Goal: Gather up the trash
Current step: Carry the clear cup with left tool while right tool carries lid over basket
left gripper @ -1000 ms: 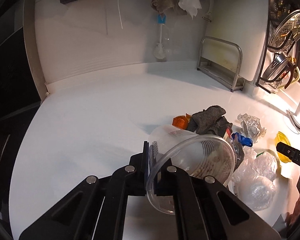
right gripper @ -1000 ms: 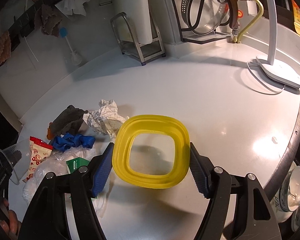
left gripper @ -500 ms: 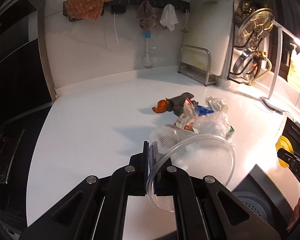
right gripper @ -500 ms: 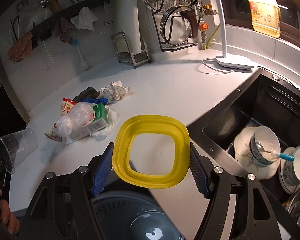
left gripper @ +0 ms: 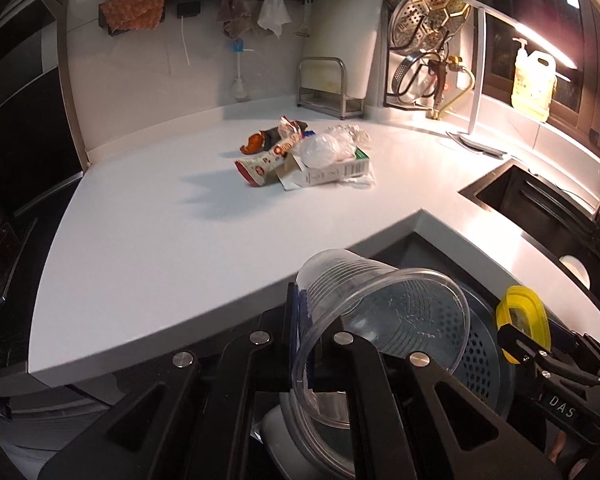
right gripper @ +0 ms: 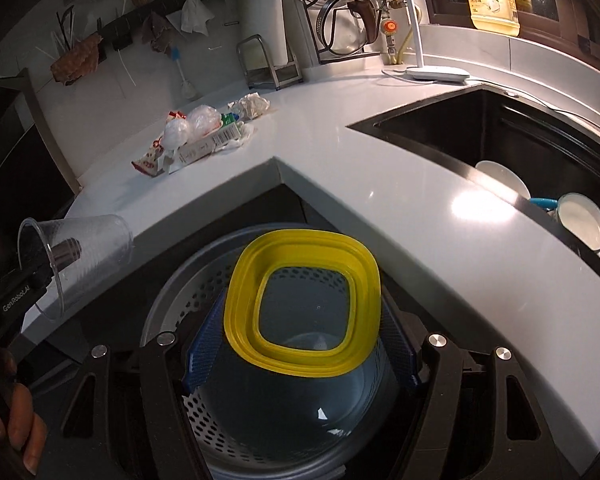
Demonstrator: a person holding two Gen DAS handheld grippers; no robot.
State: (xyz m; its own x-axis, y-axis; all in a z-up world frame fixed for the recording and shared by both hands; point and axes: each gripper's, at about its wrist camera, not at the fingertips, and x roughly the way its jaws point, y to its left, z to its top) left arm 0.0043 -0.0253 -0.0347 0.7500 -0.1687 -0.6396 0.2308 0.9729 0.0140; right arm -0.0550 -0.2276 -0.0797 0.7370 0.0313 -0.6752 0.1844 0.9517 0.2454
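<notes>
The left gripper (left gripper: 306, 354) is pinched tight on the thin wall of a clear plastic cup (left gripper: 384, 316), which lies tilted on its side. The right gripper (right gripper: 300, 344) has its blue pads (right gripper: 204, 352) pressed on both sides of a yellow lid (right gripper: 302, 302) with a see-through middle. Both are held over a grey bin (right gripper: 172, 304) with a holed basket inside, below the edge of the white counter (left gripper: 160, 240). Far back on the counter sits a pile of trash (left gripper: 304, 154): a red snack wrapper, a small carton, a plastic bag and crumpled paper. A black sink (right gripper: 500, 136) with white bowls is on the right
</notes>
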